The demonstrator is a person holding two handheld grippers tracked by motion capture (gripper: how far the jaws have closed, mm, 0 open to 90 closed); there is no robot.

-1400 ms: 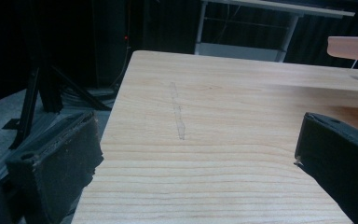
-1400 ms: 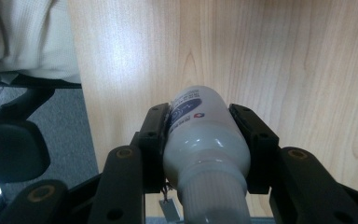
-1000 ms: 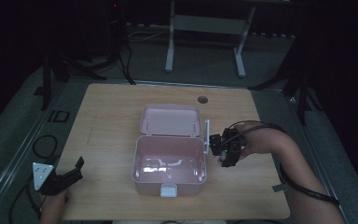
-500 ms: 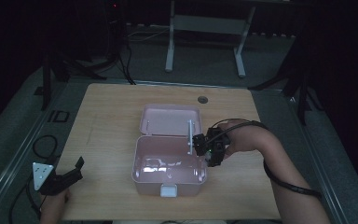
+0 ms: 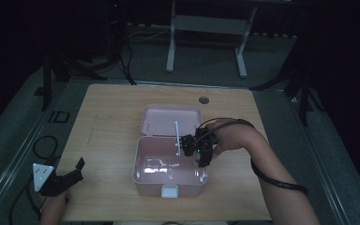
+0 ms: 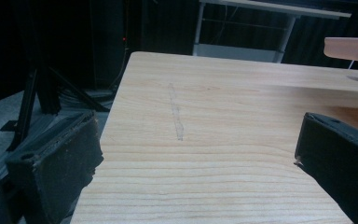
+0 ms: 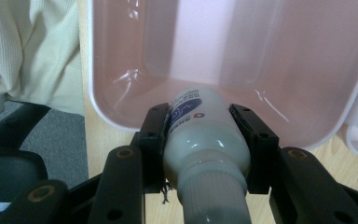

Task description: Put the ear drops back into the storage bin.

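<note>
From up here I see the wooden counter (image 5: 117, 117) spread under me, its pale grain running across, with a round dark hole (image 5: 204, 100) near its far edge. On it sits the pink plastic box (image 5: 168, 180), open, its lid (image 5: 171, 120) folded back flat on the counter behind the tub and a pale latch tab (image 5: 169, 191) on the near wall. My right arm (image 5: 267, 159) comes in from the lower right, a dark cable looped round it, and the hand holds the right tongs (image 5: 193, 146) over the far right corner of the tub. In the right gripper view those tongs (image 7: 199, 135) are closed on a white bottle (image 7: 205, 144), one jaw pressing each side of its body, the ribbed cap toward the camera and the printed base pointing down into the pink tub (image 7: 205, 60), just above its floor. A thin white rod (image 5: 176, 137) stands upright just beside those tongs in the high view; I cannot tell what it belongs to. My left tongs (image 5: 77, 169) rest at the near left corner of the counter, well apart from the box, carrying a grey three-cornered plate (image 5: 41, 174). In the left gripper view their jaws stand wide apart over bare wood, gripping nothing, a faint streak (image 6: 176, 112) on the counter between them
</note>
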